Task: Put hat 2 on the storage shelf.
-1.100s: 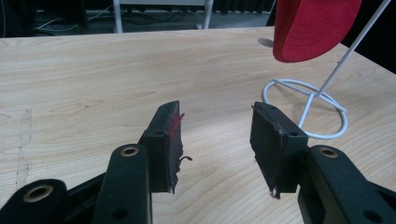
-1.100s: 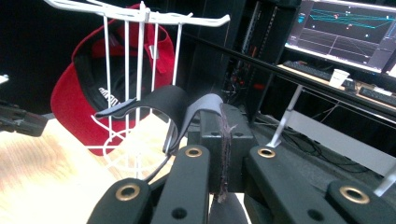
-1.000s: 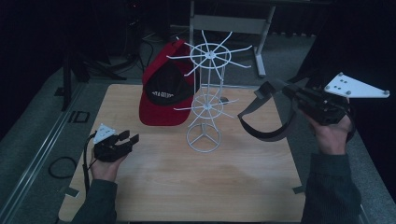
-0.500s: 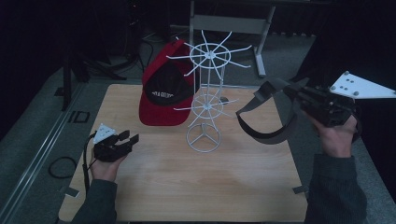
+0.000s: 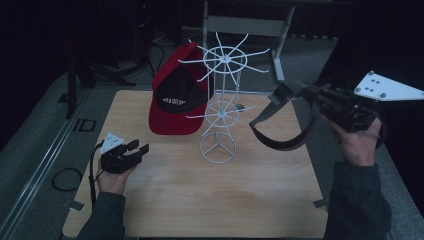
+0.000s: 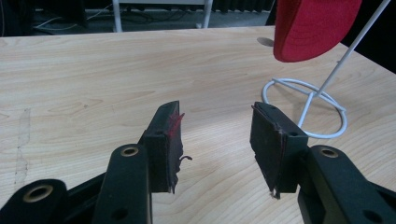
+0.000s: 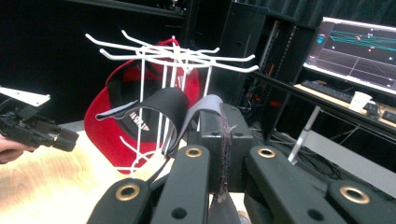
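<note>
Visor [image 5: 282,127], a dark curved band, hangs in the air off my right hand-held gripper [image 5: 295,92] in the high view, over the right edge of the counter [image 5: 200,195] and to the right of the white wire rack [image 5: 220,100]. A red cap [image 5: 175,100] hangs on the rack's left side. My left hand-held gripper [image 5: 137,150] sits low over the counter's left part, well apart from the rack.

From the left gripper view, I see its jaws spread with nothing between them, bare wood beyond, the rack's ring base [image 6: 306,109] and the cap's brim [image 6: 313,28] ahead to the right.

From the right gripper view, the jaws are pressed together, pinching the visor's strap [image 7: 205,109]; the rack [image 7: 173,56] and cap [image 7: 116,126] stand just behind it.
</note>
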Demonstrator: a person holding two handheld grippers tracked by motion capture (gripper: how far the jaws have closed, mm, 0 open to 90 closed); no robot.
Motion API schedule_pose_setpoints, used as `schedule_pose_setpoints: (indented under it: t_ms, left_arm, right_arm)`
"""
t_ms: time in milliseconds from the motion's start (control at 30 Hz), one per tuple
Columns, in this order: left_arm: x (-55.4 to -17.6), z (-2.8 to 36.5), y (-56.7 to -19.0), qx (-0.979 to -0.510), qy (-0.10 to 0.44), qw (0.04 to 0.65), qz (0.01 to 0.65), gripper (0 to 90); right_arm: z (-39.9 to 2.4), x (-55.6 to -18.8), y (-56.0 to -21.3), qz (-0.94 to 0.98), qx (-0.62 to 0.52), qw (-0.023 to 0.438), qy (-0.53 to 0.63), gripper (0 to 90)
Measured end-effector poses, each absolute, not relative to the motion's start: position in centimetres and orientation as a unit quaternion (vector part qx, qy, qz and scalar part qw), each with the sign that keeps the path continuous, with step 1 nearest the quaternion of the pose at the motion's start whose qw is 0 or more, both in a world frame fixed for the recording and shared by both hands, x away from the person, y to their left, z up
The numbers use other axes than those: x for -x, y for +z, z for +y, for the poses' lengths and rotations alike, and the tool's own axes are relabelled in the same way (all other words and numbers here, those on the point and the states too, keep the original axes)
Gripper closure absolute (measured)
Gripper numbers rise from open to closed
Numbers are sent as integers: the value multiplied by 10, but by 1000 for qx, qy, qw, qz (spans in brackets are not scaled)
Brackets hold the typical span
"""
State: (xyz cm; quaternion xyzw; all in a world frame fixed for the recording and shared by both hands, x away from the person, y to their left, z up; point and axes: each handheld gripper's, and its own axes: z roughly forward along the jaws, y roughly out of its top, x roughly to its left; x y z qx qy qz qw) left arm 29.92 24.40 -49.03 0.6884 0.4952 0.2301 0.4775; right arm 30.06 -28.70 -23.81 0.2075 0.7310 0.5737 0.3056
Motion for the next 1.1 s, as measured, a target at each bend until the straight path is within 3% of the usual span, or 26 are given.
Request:
schedule_pose_setpoints:
  t_ms: [1100]
  left_arm:
    - [-297,244,-492,-691,233,474,494,535]
  right_arm:
    - [-261,-324,-220,724,-190,285,598,894]
